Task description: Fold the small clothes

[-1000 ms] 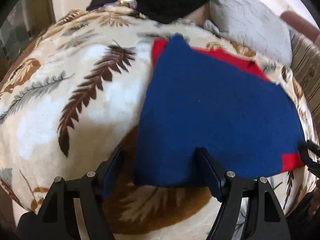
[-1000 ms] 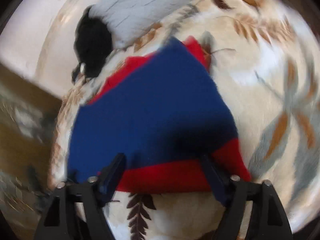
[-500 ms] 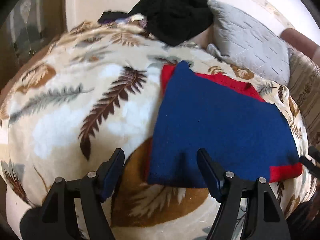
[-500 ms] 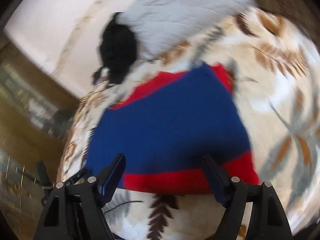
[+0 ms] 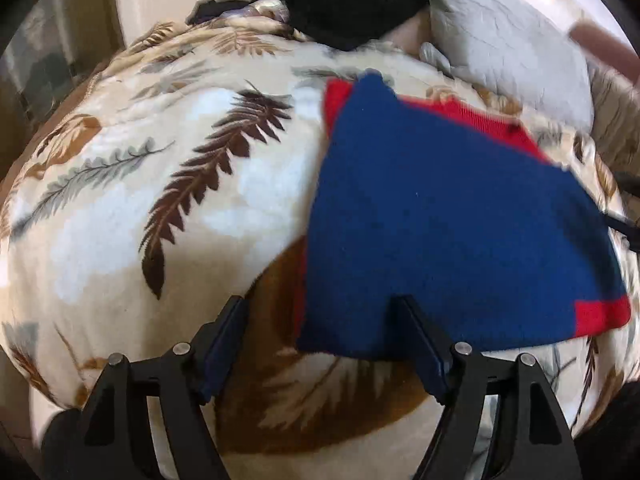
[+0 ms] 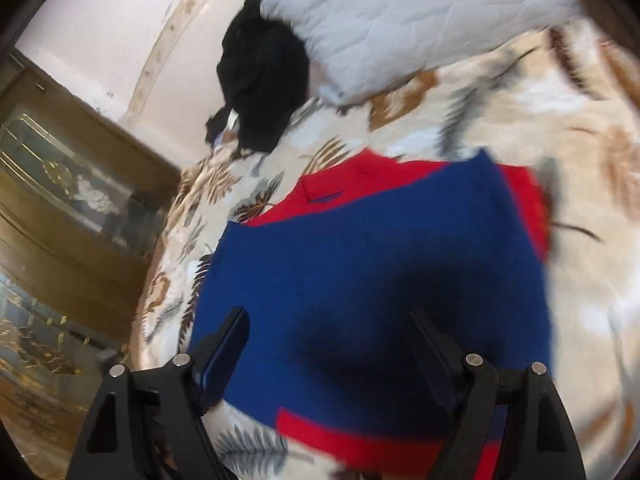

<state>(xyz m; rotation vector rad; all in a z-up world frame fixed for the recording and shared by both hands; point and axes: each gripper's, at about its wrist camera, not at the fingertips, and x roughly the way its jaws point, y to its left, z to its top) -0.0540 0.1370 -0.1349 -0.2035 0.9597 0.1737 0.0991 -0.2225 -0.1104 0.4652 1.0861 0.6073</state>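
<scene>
Now a blue and red garment (image 5: 452, 216) lies flat on a leaf-print blanket (image 5: 160, 184), filling the right half of the left wrist view and the centre of the right wrist view. It looks already folded at least once, with red edges showing along its upper side and at one lower corner.

Both cameras have dropped closer to the cloth than half a second ago, when they had pulled back. The left gripper (image 5: 320, 344) has its jaws spread wide at the bottom of the frame, straddling the garment's near left corner, holding nothing. The right gripper (image 6: 324, 356) is likewise spread wide, low over the blue cloth and casting a shadow on it, with nothing between its fingers.

Likely this is a fresh approach to pinch the near edge for another fold.

A black heap (image 6: 264, 76) and a grey pillow (image 6: 420, 24) sit at the top of both views.
</scene>
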